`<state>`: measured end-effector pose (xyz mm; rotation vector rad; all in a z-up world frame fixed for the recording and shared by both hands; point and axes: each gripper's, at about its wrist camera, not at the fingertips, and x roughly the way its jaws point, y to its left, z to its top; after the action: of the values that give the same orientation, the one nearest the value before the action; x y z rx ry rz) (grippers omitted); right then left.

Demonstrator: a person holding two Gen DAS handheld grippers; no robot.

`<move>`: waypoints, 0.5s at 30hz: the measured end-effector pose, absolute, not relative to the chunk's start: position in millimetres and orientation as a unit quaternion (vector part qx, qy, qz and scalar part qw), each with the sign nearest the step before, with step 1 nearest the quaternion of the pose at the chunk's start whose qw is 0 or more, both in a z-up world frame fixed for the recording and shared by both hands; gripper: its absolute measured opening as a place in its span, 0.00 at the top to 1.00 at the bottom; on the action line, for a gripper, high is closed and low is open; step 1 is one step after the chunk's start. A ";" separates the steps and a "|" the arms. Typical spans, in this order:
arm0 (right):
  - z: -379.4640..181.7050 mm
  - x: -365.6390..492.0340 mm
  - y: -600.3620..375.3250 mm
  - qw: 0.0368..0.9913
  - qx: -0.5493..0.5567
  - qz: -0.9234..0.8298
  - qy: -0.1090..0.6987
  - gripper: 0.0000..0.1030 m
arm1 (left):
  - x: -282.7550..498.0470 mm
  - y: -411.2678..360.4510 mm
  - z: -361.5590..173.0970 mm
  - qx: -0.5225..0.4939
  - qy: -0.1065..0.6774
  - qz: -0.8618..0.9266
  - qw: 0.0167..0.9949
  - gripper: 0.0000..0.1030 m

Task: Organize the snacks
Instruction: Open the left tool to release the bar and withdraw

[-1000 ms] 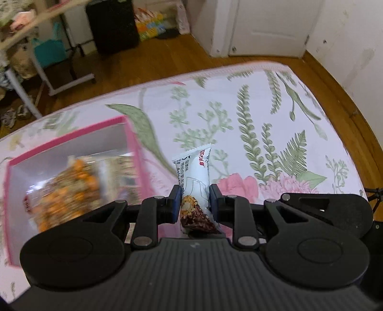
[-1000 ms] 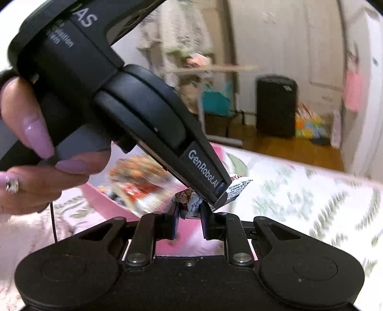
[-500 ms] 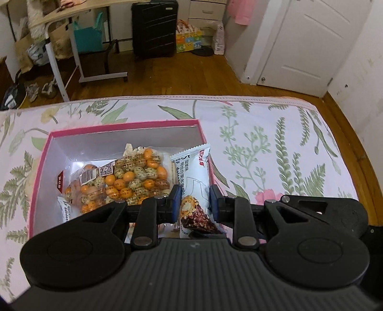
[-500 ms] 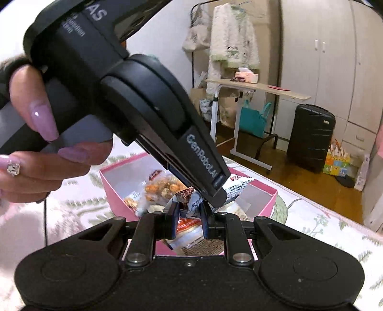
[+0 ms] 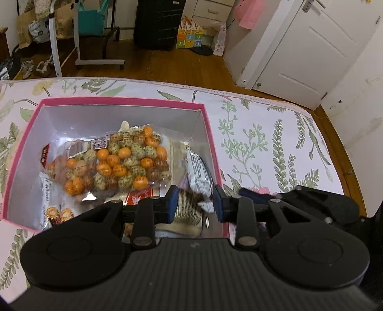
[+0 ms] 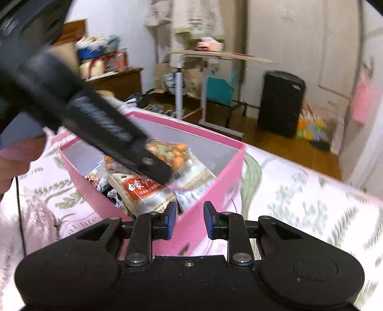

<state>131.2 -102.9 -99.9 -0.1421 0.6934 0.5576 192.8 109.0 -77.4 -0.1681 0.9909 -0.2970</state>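
A pink box (image 5: 210,134) with a grey inside sits on the floral bedspread (image 5: 263,134). In it lie a clear bag of orange and green coated nuts (image 5: 119,162), a white snack bar (image 5: 199,172) by the right wall, and other packets. My left gripper (image 5: 195,207) is open and empty just above the box's near right part. In the right wrist view the box (image 6: 215,186) shows a red-labelled packet (image 6: 141,189). My right gripper (image 6: 189,221) is open and empty over the box's near corner. The left gripper's body (image 6: 95,119) crosses that view.
The bedspread's far edge meets a wooden floor (image 5: 167,64). A black suitcase (image 5: 158,21), a rolling table's legs (image 5: 79,43) and a white door (image 5: 306,47) stand beyond. A hand with pink nails (image 6: 16,155) holds the left gripper.
Both grippers opened and let go of the white snack bar, which now lies in the box. The left gripper moved further over the box.
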 end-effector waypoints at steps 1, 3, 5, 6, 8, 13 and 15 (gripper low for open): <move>-101.3 129.6 -108.7 0.902 -0.054 0.261 0.341 0.68 | 188.2 110.0 -73.6 -0.080 0.469 -0.144 0.868 0.71; -98.8 124.5 -117.9 0.900 -0.038 0.224 0.372 0.67 | 181.7 110.3 -65.1 -0.081 0.463 -0.151 0.869 0.71; -97.0 122.2 -127.9 0.899 -0.026 0.188 0.395 0.67 | 177.6 108.4 -56.1 -0.075 0.460 -0.155 0.871 0.71; -92.8 118.5 -134.2 0.900 -0.017 0.182 0.395 0.67 | 174.0 107.3 -50.8 -0.074 0.455 -0.156 0.874 0.71; -83.0 109.9 -145.7 0.903 -0.006 0.170 0.394 0.66 | 166.2 105.1 -41.5 -0.074 0.451 -0.162 0.875 0.71; -59.6 88.6 -165.3 0.916 0.002 0.135 0.378 0.65 | 142.9 97.2 -20.9 -0.059 0.446 -0.175 0.876 0.67; -50.6 79.2 -171.0 0.920 0.002 0.126 0.370 0.64 | 131.8 93.1 -13.7 -0.052 0.442 -0.183 0.876 0.58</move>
<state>79.2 -171.0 -50.6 0.0048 0.7607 0.2597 131.8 93.1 -13.7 -0.1077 0.9230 -0.3818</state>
